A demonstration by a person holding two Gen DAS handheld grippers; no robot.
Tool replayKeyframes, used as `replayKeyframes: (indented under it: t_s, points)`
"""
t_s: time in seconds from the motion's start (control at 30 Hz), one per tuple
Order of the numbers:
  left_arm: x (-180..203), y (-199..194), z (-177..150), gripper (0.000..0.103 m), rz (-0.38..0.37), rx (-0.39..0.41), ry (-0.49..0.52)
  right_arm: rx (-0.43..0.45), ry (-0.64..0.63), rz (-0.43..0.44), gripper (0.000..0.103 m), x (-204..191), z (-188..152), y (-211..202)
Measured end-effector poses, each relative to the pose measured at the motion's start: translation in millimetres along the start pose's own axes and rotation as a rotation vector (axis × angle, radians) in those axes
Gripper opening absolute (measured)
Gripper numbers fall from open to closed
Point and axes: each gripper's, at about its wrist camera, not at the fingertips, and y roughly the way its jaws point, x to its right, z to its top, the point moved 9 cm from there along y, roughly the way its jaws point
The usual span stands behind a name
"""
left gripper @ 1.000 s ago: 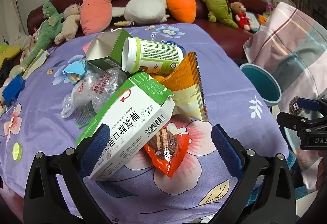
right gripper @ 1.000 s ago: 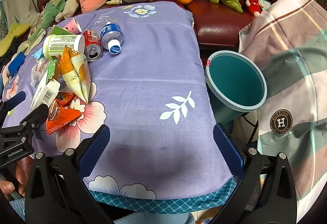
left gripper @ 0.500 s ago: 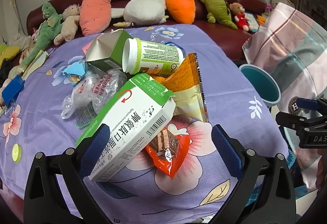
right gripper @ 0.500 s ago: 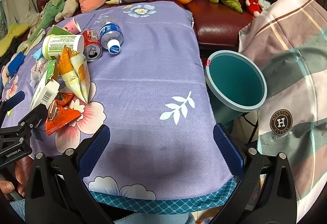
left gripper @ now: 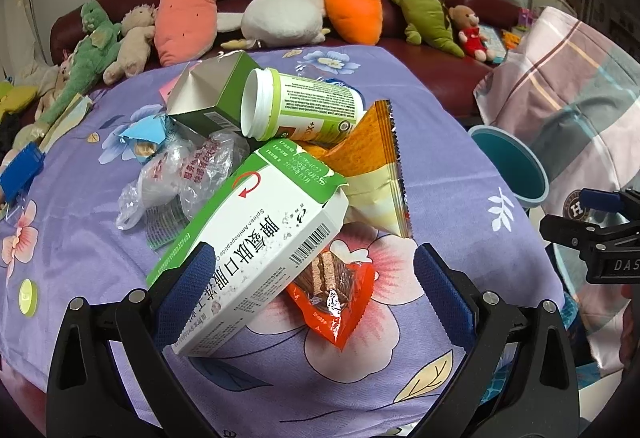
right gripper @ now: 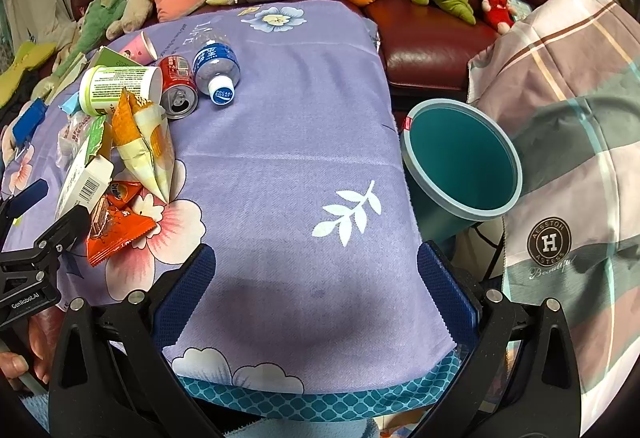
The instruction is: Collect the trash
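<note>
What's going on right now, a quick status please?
Left gripper open, straddling white-and-green box. Right gripper open, empty, over bare cloth. Teal bin beside table, nothing blocking it.

Black gripper frames, silver screws, blue-padded fingers (left gripper: 182, 298).

The purple cloth (right gripper: 288, 110) is left bare between the trash pile (left gripper: 276, 178) and the teal bin (right gripper: 464, 166). The bin's mouth is unobstructed. Left of that bare stretch, passage is blocked by a drink can (right gripper: 178, 88) and plastic bottle (right gripper: 216, 72).
</note>
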Motion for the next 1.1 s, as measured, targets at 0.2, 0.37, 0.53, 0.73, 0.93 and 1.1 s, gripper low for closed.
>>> replayKeyframes:
  t_s: [0.2,0.37,0.53,0.73,0.93,1.1]
  points:
    - [1,4,-1,0.099,-0.003,-0.005,0.001,-0.002,-0.006,-0.004,0.097,-2,4,1]
    - [0,4,-2,0.099,-0.002,-0.006,0.004,-0.011,-0.012,-0.007,0.097,-3,7,3]
    - [-6,8,-3,0.099,0.0,-0.011,0.017,-0.017,-0.012,-0.01,0.097,-4,10,5]
    - [-24,13,-5,0.099,-0.004,-0.033,0.04,-0.017,-0.028,-0.019,0.097,-4,14,7]
    - [-60,15,-15,0.099,0.032,-0.034,0.076,-0.049,-0.004,-0.006,0.097,-5,16,17]
    - [-78,19,-31,0.099,0.019,-0.087,0.111,-0.082,0.009,0.016,0.097,-10,12,29]
